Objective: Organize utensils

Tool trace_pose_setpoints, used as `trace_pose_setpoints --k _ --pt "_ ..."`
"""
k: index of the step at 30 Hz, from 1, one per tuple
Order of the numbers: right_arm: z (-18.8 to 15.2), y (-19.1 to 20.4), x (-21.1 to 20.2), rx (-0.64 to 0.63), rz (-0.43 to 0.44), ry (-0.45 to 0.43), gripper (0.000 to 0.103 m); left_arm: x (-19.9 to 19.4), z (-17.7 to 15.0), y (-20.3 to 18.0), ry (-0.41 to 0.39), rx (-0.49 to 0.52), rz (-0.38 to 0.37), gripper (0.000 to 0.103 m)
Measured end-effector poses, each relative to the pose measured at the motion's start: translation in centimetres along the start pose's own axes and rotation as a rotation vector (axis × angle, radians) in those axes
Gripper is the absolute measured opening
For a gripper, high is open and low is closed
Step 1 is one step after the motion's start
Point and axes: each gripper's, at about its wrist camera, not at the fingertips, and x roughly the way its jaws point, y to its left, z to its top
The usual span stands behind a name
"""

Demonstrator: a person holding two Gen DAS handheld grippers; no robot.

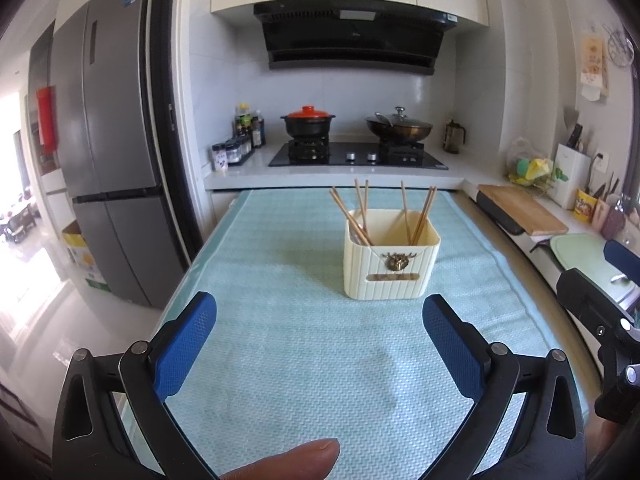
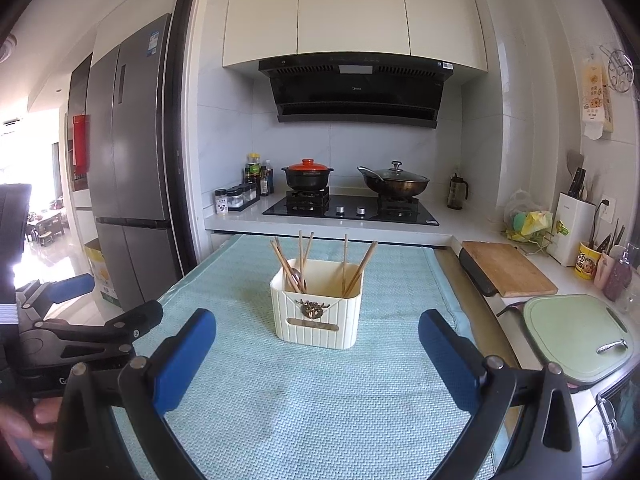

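Both tongs are spread wide with nothing between them: the left gripper (image 1: 319, 334) and the right gripper (image 2: 317, 350) hover low in frame over the teal waffle-weave cloth (image 1: 280, 360). Just right of centre in the left view stands the cream ribbed plastic utensil holder (image 1: 390, 264), squarish, with a brass emblem. The thin wooden chopsticks (image 1: 416, 216) lean loosely in it, so any pinch is probably best taken high on a shaft while steadying the holder. A spoon bowl (image 2: 298, 278) sits inside.

Bright daylight flooding in from the blown-out left doorway (image 1: 16, 184), sharp centre, fisheye-bent edges, dark vignetted corners.
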Motion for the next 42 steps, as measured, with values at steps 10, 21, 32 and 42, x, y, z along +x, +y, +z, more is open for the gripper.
trace_pose_setpoints --k 10,21,32,42 --pt "-0.04 0.19 -0.18 -0.003 0.003 0.004 0.103 0.22 0.07 0.24 0.016 -0.011 0.0 0.103" --pt "-0.03 0.25 -0.35 -0.012 -0.002 0.009 0.103 0.02 -0.02 0.06 0.016 -0.002 0.008 0.103" --pt "-0.1 0.02 -0.38 -0.013 -0.002 0.011 0.103 -0.4 -0.17 -0.5 0.009 0.019 0.002 0.103" --pt "-0.27 -0.04 -0.36 -0.016 0.002 0.015 0.103 -0.45 -0.22 -0.66 0.012 0.022 0.002 0.103"
